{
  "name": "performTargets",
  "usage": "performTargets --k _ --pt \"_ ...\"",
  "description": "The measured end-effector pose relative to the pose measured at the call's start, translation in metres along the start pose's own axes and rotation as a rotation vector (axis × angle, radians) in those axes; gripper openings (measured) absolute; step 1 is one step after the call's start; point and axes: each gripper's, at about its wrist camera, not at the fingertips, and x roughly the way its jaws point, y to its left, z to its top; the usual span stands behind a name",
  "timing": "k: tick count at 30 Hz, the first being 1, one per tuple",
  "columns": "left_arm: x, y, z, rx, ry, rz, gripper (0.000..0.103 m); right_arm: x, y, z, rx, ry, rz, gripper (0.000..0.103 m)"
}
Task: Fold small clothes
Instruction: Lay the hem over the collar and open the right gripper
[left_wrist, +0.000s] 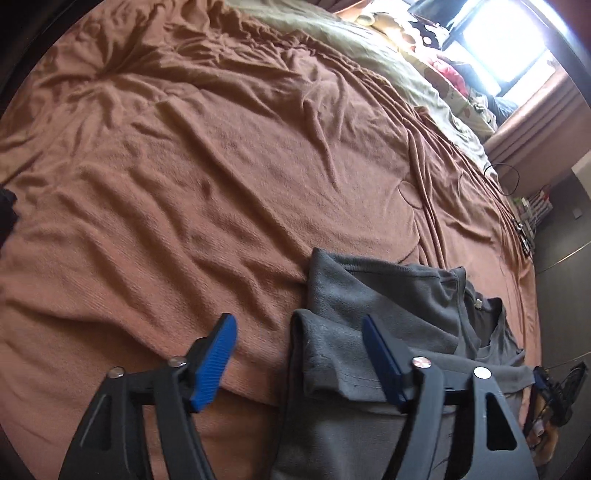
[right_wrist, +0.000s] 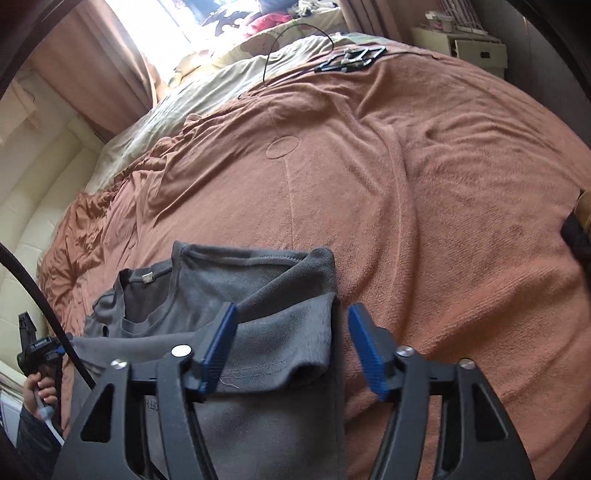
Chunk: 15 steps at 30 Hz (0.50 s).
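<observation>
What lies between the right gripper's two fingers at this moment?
In the right wrist view, the open right gripper straddles the folded edge of the grey T-shirt; beyond that edge, only brown blanket shows, up to the other finger.

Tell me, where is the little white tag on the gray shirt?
The white tag sits inside the collar of the gray shirt, upper left of the right gripper in the right wrist view, on the brown blanket.

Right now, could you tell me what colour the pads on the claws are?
Blue, ribbed pads on black frames; clearest in the right wrist view.
</observation>
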Motion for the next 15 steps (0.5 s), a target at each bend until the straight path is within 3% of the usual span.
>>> performTargets --k 2,8,15 --pt "-0.01 0.001 0.0 0.053 -0.015 0.019 0.08 -0.005 0.004 -0.003 -0.06 0.013 -0.023 0.066" --pt "-0.008 -0.006 -0.012 0.198 0.039 0.07 0.08 -0.012 0.026 -0.018 -0.261 0.062 -0.126 0.066" --pt "0.002 -0.022 -0.037 0.354 0.106 0.092 0.08 -0.003 0.043 -0.028 -0.363 0.142 -0.166 0.066"
